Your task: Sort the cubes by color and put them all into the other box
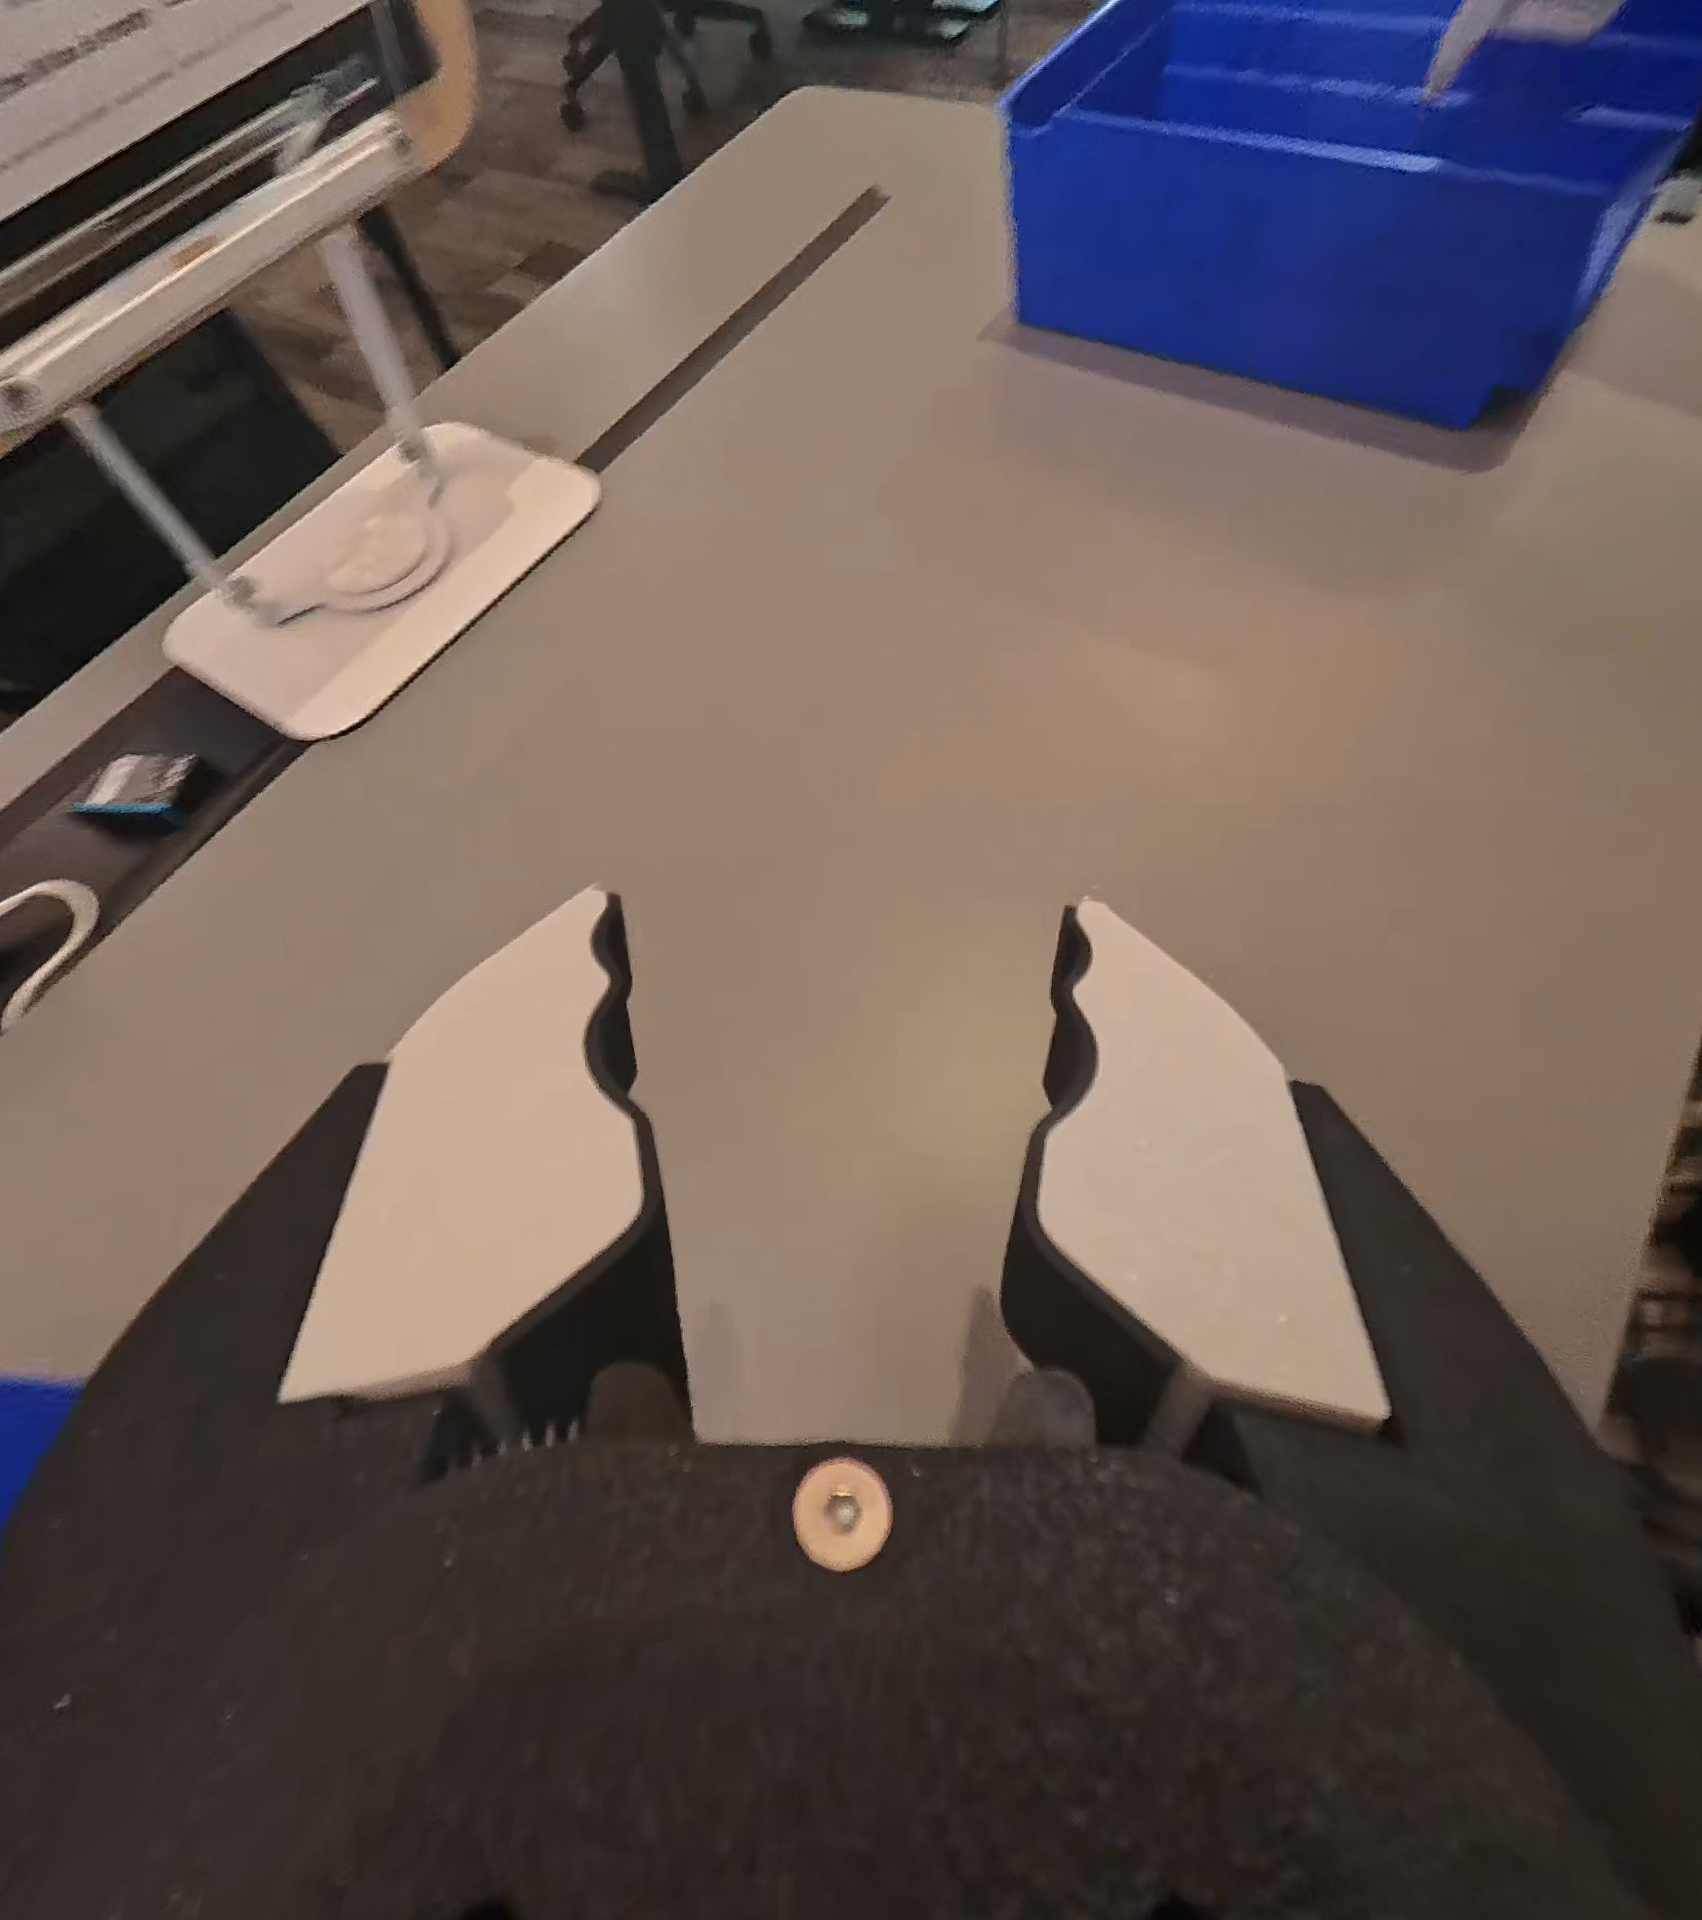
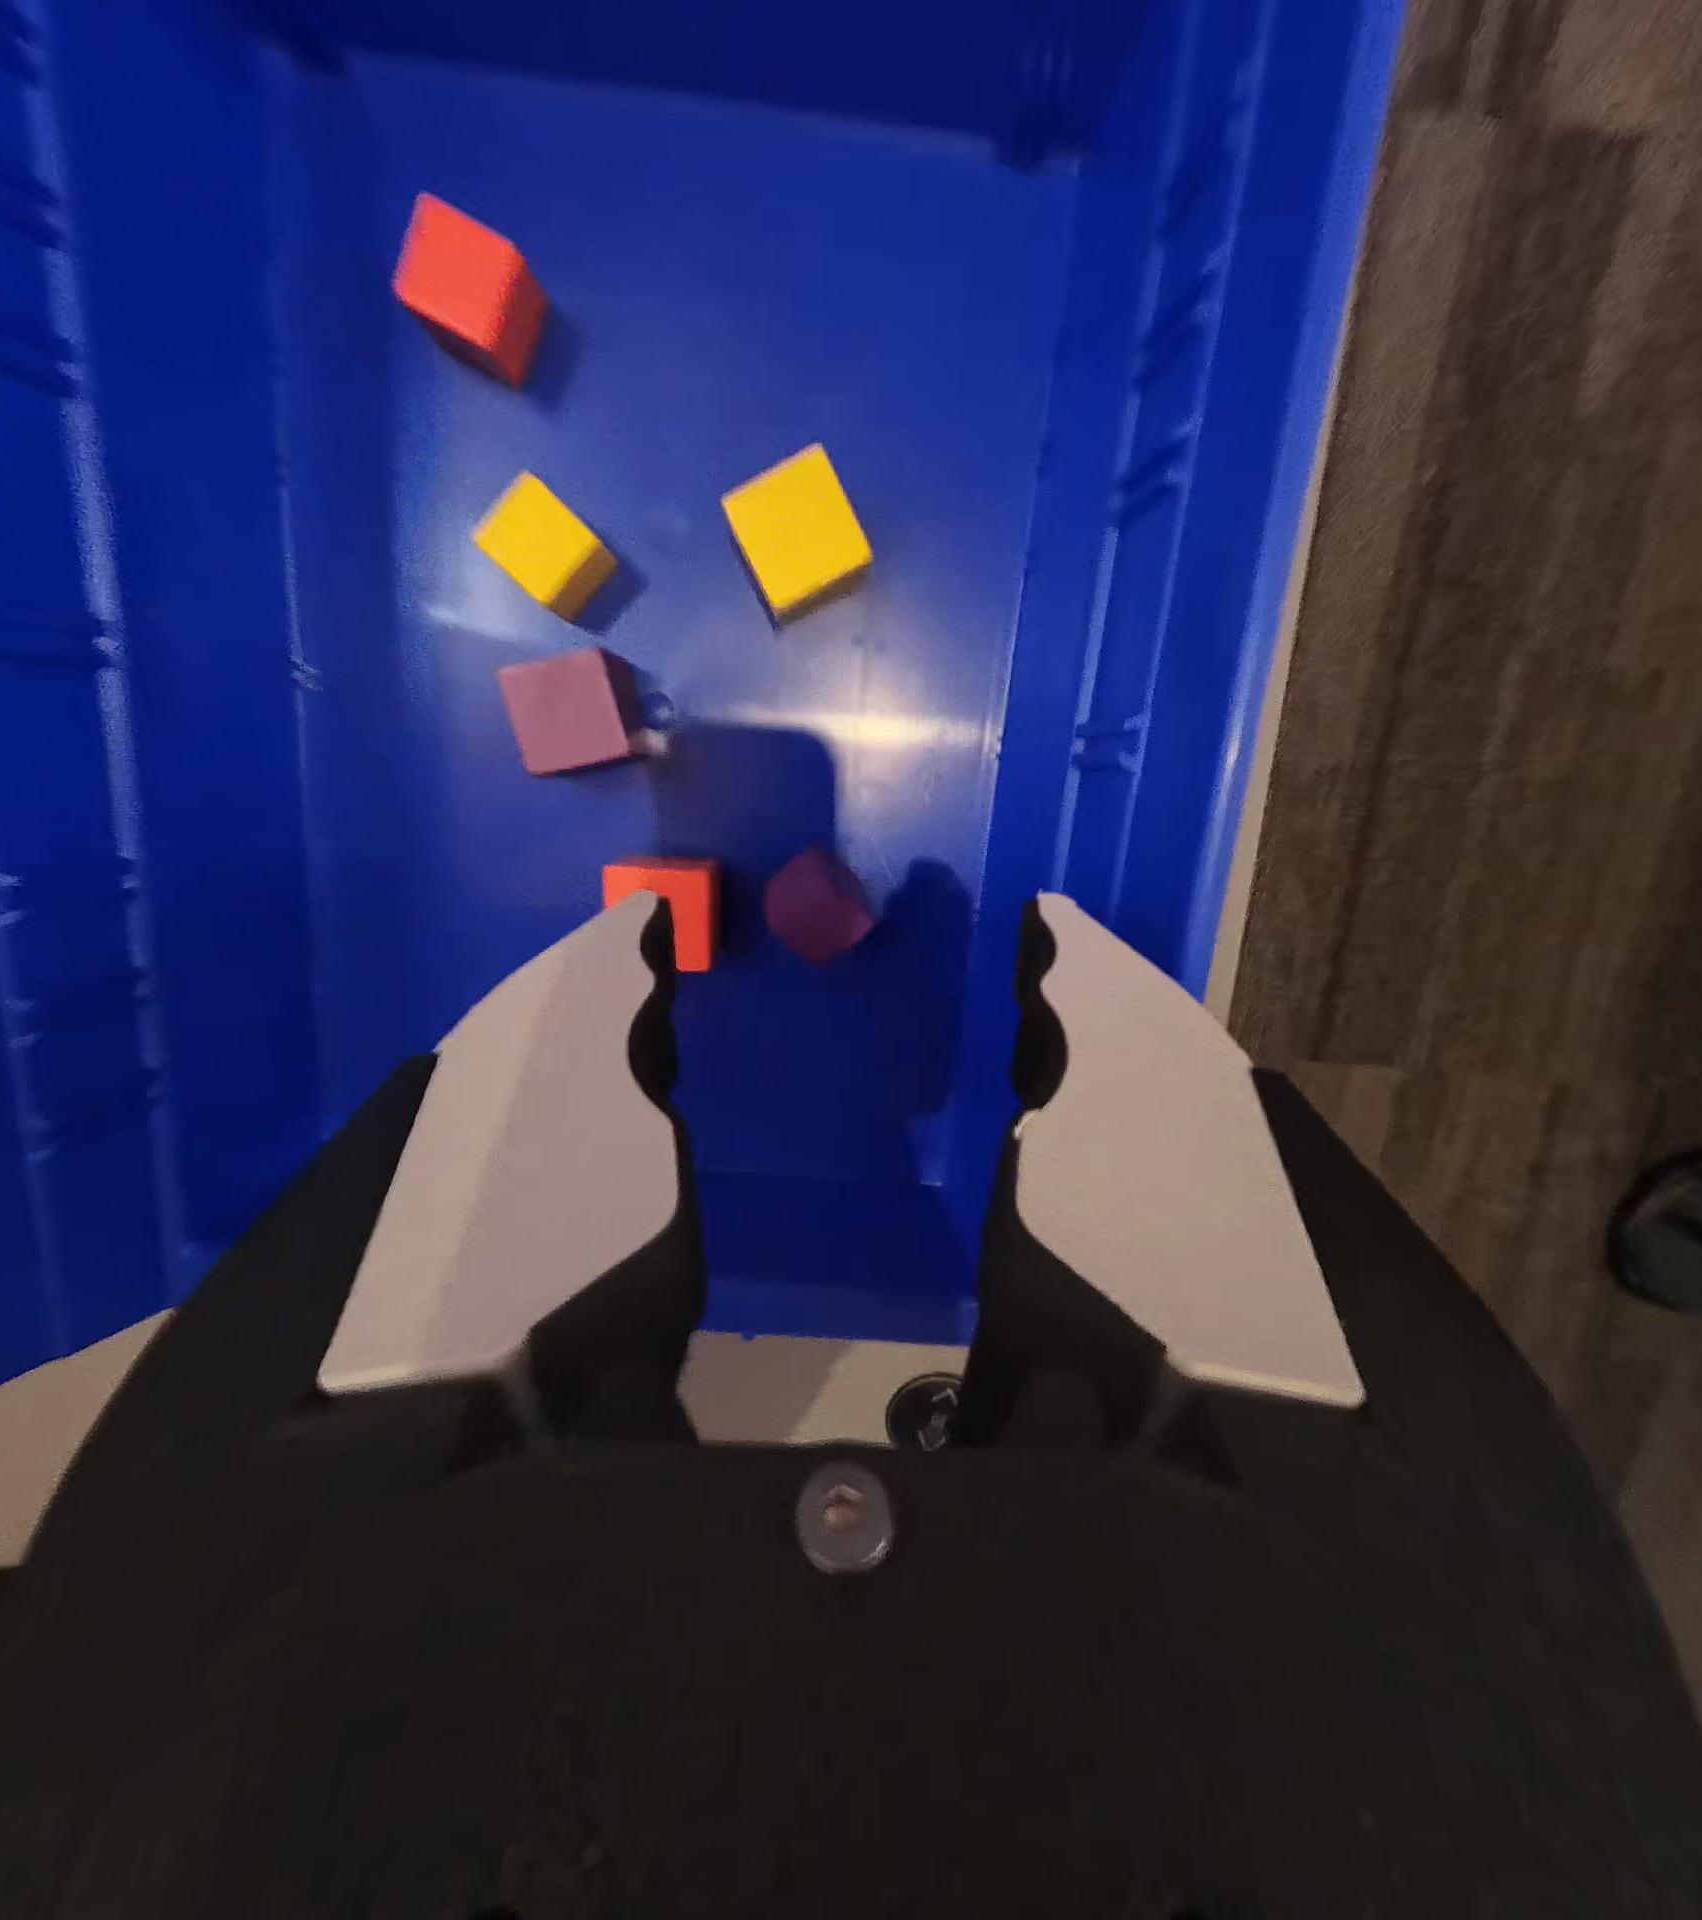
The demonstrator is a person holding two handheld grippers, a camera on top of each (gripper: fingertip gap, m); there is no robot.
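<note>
Six small cubes lie scattered on the floor of a deep blue plastic bin [image 2: 151, 727]: two red [image 2: 468, 286], two yellow [image 2: 795, 530], two purple [image 2: 566, 712]. The right gripper [image 2: 842, 914] hangs above them, jaws wide and empty. The left gripper [image 1: 842, 914], jaws likewise wide, hovers over the grey surface [image 1: 930, 675], well short of another blue plastic bin [image 1: 1294, 270].

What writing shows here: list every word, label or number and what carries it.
White board on a stand, left wrist view: printed lines, too blurred to read.
Small black-and-blue box in the gap of the grey table: markings too small to read.
Blue plastic bin, coloured cubes: no writing visible.
</note>
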